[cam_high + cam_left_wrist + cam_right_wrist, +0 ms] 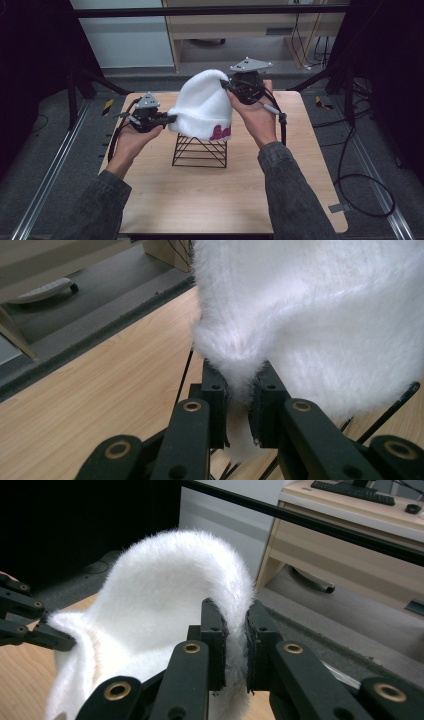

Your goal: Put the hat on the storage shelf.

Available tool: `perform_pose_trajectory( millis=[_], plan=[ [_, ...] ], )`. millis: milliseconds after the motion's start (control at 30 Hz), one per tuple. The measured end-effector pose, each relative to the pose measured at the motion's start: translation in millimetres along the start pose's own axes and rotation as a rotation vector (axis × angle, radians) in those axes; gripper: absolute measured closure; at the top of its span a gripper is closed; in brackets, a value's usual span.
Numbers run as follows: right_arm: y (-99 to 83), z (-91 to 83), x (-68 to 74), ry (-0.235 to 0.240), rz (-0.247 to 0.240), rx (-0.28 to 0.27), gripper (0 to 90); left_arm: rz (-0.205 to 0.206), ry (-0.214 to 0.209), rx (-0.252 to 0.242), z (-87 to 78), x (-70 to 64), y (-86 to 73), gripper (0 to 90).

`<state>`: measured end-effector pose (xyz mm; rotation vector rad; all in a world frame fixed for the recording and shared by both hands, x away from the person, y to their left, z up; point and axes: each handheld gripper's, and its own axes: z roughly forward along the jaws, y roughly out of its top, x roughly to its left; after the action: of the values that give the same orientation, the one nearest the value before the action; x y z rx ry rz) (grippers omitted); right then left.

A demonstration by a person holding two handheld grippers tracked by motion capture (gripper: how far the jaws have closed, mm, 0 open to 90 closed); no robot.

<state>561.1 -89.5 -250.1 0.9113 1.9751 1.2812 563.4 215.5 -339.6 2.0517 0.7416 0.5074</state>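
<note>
White fuzzy knit beanie point(202, 105) sits draped over the black wire stand point(200, 152) at the table point(165, 200) centre, with bare wood all round the stand. Left gripper point(170, 119) pinches the beanie's left cuff edge; right gripper point(226, 85) pinches its crown, which points up and away from the stand.

hat point(202, 107): fuzzy white knit cloth, matt, pink lettering
stand point(200, 152): thin black wire, probably metal
table point(165, 195): pale wood-grain, smooth
left gripper point(239, 390): matt black plastic, brass-coloured rivets
sleeve point(292, 200): grey denim-like cloth
</note>
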Motion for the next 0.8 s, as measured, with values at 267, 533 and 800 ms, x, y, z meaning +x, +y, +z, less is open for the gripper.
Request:
perform_pose_trajectory(
  millis=[267, 533, 800],
  plan=[
    [-9.3, 1.9, 3.3, 0.014, -0.004, 0.009, 81.4, -0.002, 0.010, 0.008, 1.9, 2.1, -6.4, 79.1],
    [-15.7, 2.5, 4.2, 0.026, -0.003, 0.014, 81.2, -0.002, 0.014, 0.009, 5.0, -0.7, -14.7, 79.0],
    [-17.5, 1.6, 13.6, 0.052, -0.032, 0.015, 81.2, -0.002, 0.033, 0.017, 4.4, 2.6, -22.7, 79.1]
  ],
)
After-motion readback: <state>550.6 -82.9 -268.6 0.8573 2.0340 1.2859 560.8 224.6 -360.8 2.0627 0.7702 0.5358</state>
